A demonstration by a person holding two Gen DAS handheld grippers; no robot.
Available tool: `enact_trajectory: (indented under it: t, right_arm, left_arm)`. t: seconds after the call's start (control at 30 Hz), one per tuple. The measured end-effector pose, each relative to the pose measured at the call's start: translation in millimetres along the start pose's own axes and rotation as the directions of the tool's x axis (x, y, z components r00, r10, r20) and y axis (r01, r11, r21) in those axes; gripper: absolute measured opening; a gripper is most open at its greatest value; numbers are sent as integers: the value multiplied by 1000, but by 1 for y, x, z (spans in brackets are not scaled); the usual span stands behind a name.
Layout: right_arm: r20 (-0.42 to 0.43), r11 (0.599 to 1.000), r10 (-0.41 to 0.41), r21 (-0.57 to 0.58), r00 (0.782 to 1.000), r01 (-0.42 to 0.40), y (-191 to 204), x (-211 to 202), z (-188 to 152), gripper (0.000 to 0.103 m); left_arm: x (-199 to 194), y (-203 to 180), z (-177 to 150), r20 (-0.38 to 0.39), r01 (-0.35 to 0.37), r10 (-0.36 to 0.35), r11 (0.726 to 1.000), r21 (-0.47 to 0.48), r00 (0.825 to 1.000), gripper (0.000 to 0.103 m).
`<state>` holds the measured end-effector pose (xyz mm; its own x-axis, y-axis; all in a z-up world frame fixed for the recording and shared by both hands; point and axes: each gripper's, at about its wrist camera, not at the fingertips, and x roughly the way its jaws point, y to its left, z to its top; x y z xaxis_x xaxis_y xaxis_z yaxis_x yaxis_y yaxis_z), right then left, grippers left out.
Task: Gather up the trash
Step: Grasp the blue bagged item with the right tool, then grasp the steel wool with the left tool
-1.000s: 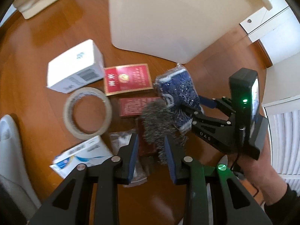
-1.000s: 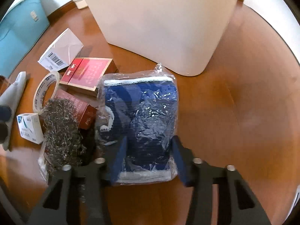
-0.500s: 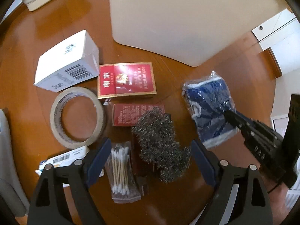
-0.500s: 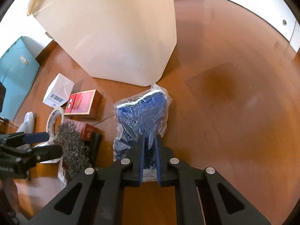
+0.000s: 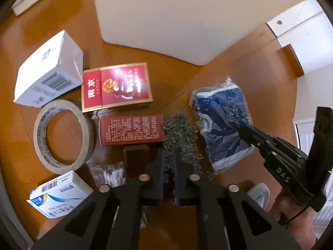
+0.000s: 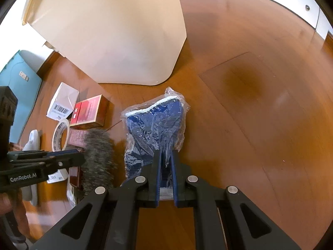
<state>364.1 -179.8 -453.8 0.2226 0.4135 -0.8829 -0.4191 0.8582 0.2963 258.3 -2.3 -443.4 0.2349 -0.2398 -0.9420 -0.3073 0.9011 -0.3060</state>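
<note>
A grey steel wool pad [image 5: 181, 137] lies on the wooden floor beside a dark red box [image 5: 131, 132]. My left gripper [image 5: 169, 166] points steeply down, its jaws closing with the pad's near edge pinched between them. A blue cloth in a clear plastic bag [image 6: 158, 129] lies to the right, and my right gripper [image 6: 165, 162] is shut on the bag's near end. The right gripper [image 5: 247, 132] also shows from the side in the left wrist view, biting the bag [image 5: 224, 116]. The left gripper [image 6: 70, 159] shows at the steel wool [image 6: 97, 152] in the right wrist view.
A tall cream bin [image 5: 177, 16] stands just behind the pile. Around it lie a white barcode box [image 5: 47, 73], a red cigarette pack [image 5: 116, 87], a tape roll [image 5: 62, 133], bagged cotton swabs [image 5: 110, 175] and a small blue-white box [image 5: 58, 195]. Bare floor [image 6: 260, 104] spreads right.
My left gripper opened wide over the steel wool, sank and closed on it. My right gripper shut on the blue bag, drew it right of the pile and rolled.
</note>
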Motion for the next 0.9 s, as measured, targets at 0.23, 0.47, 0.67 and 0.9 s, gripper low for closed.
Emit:
enact_trajectory:
  t: [0.23, 0.47, 0.67, 0.9]
  right_arm:
    - [1, 999, 3, 34, 1000, -3, -6, -3, -5, 9]
    - [33, 991, -30, 129, 999, 25, -38, -23, -5, 9]
    - [48, 988, -39, 153, 998, 32, -47, -31, -5, 9]
    - [51, 987, -33, 160, 998, 24, -44, -30, -9, 9]
  left_arm:
    - [-3, -26, 5, 25, 6, -7, 999, 46, 1000, 1]
    - [34, -28, -1, -82, -70, 65, 996, -61, 995, 2]
    - [38, -54, -8, -44, -111, 110, 993, -32, 993, 12]
    - [26, -69, -17, -28, -145, 145, 989, 2, 989, 25]
